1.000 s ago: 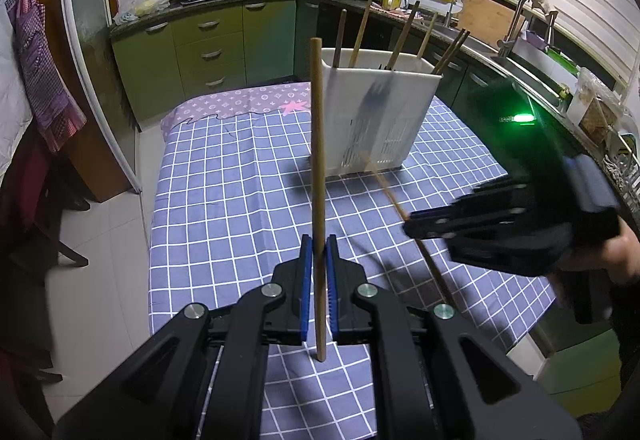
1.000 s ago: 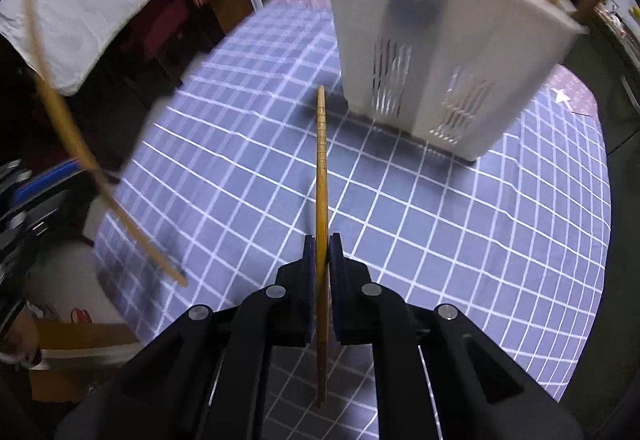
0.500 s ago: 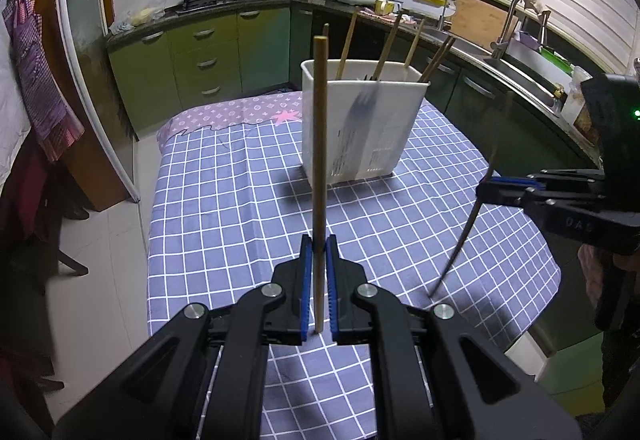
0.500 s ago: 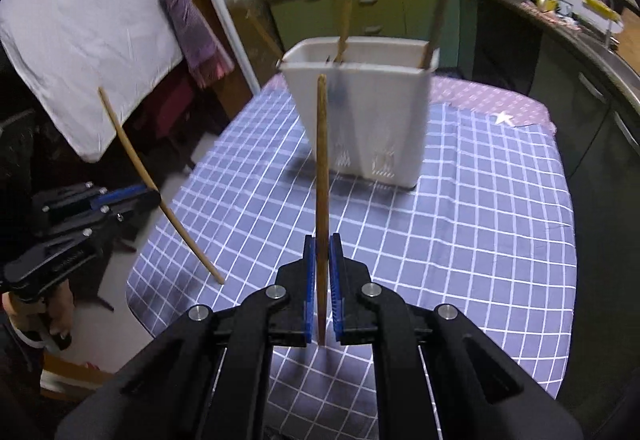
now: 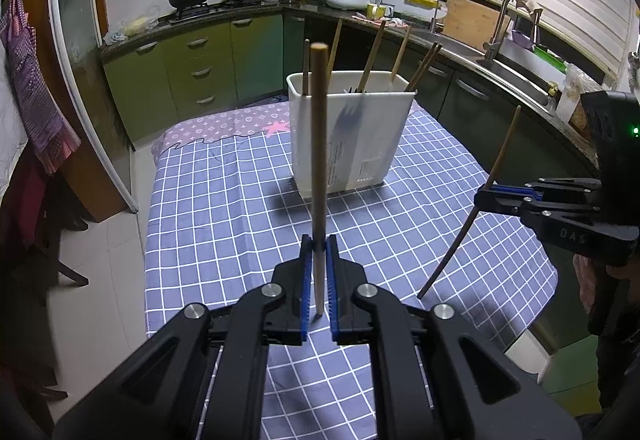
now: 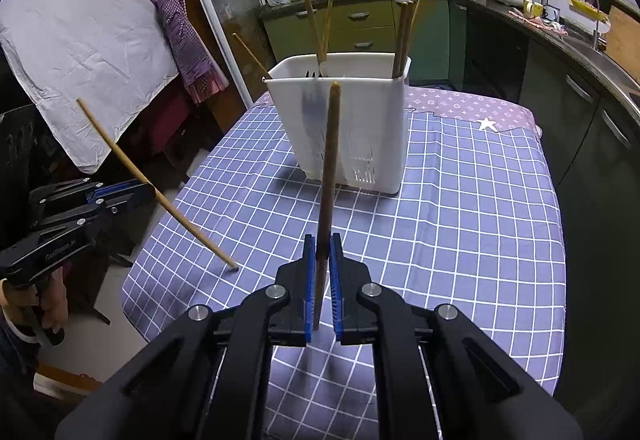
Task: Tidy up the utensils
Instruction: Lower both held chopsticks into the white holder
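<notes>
While both hands hover over the near end of the checked surface [image 5: 224,200], each claw is closed tight on a single chopstick. Take the white utensil holder [image 5: 352,136] as the landmark: it stands upright on the cloth toward the far end of the surface, and several chopsticks [image 5: 370,52] lean out of its top, with dark cutlery showing faintly through its wall.

The left claw [image 5: 319,272] sits on the near side of the holder, well apart from it, its blue pads pinching a pale wooden chopstick [image 5: 319,160] close to that stick's lower end. The stick rises nearly straight up, so in the left wrist view it crosses in front of the holder's left part, and its blunt top stands above the holder's rim.

The right claw [image 6: 322,272] is likewise on the near side of the holder and clear of it, pads pressed against a darker chopstick [image 6: 330,168] gripped near its lower part; this one tilts slightly, its tip overlapping the holder's front wall in the right wrist view.

From the left camera, the right claw [image 5: 486,196] appears off to the holder's right, nearer the surface's edge, a hand [image 5: 584,280] behind it. From the right camera, the left claw [image 6: 148,190] shows off to the holder's left, beyond the cloth's edge.
</notes>
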{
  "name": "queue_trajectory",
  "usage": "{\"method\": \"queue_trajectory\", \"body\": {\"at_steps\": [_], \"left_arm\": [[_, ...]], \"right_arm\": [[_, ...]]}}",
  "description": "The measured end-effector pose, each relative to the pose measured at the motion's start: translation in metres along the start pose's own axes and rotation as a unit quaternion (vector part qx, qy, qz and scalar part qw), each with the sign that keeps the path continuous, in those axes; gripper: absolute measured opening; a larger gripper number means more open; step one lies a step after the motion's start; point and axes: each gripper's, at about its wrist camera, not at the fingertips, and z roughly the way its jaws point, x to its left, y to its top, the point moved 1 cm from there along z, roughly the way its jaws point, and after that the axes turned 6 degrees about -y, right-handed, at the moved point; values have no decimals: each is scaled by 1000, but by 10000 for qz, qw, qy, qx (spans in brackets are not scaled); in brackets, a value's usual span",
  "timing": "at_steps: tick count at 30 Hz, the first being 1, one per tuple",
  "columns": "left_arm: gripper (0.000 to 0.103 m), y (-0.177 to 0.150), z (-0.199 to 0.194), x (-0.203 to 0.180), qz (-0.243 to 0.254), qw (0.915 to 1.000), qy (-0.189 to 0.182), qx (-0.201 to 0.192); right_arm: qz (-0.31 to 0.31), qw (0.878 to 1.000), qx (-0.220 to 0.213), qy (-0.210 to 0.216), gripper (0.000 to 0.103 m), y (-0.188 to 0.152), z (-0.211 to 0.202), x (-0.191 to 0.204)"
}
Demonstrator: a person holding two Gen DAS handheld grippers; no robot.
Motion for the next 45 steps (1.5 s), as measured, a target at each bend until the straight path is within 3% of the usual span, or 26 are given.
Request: {"method": "queue_trajectory", "body": {"at_steps": [9,16,19,26,32,34,45], "left_arm": [[7,9,-5,-5,68,9999,-112,-53],[7,44,-19,-15,223,9992,-314,-138],[7,70,-31,-24,393,9982,-320,-321],[7,144,-55,-33,537,9919,-73,-1151],[7,185,-50,-37,587,9862,149,-1542],[7,191,-39,-37,577,9866,201,-1512],[8,179,56,-16,320,9975,415,-482]], "right_arm": [[-17,10000,14,-10,8,-1,-1,0],[-32,10000,25,23,8,-3,-1,1],[-29,10000,29,54,8,-3,-1,0],[1,9999,28,108,8,-4,-1,-4],[-26,9999,30,127,8,-6,-2,-5],[-32,9999,26,137,8,-6,-3,-4],[-38,9998,-37,185,8,-4,-9,-3]]}}
